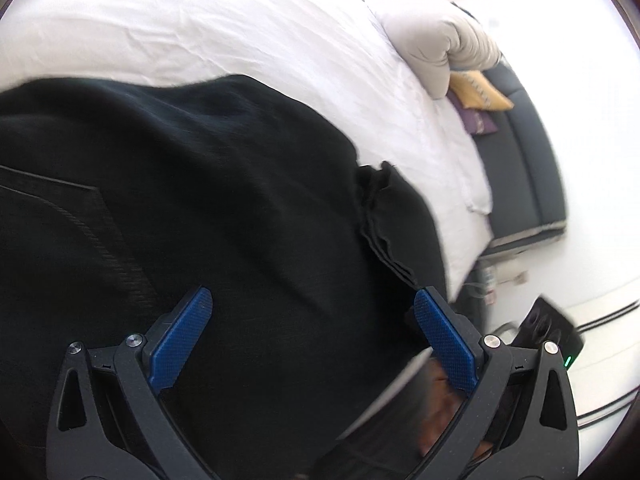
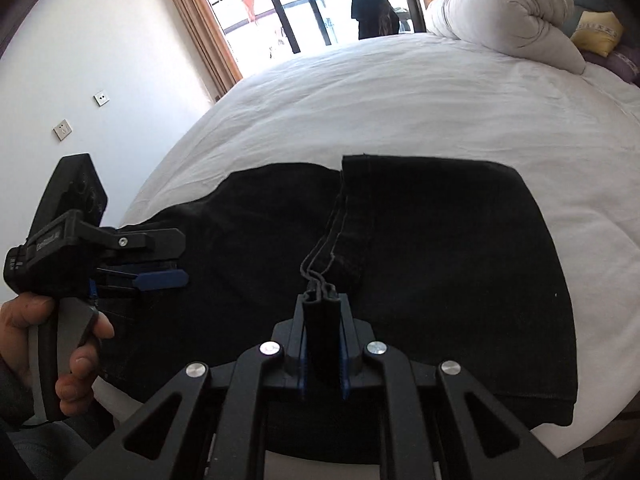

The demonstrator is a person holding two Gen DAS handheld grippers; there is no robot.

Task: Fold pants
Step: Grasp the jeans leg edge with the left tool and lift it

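Black pants (image 2: 440, 240) lie folded across the white bed (image 2: 400, 100). My right gripper (image 2: 322, 296) is shut on the stacked hem edges of the pants and lifts them a little off the layer beneath. In the left wrist view the pants (image 1: 200, 200) fill most of the frame, with a layered hem edge (image 1: 384, 232) at the right. My left gripper (image 1: 314, 294) hovers open over the cloth with nothing between its blue pads (image 1: 444, 336). In the right wrist view the left gripper (image 2: 176, 276) sits over the waist end at the left, held by a hand (image 2: 76, 340).
A rolled white duvet (image 2: 508, 12) and a yellow pillow (image 2: 598, 32) lie at the head of the bed. Beyond the bed is a balcony door (image 2: 304, 4) with curtains. A white wall with sockets (image 2: 62, 130) runs along the left. A dark sofa (image 1: 524, 152) stands beside the bed.
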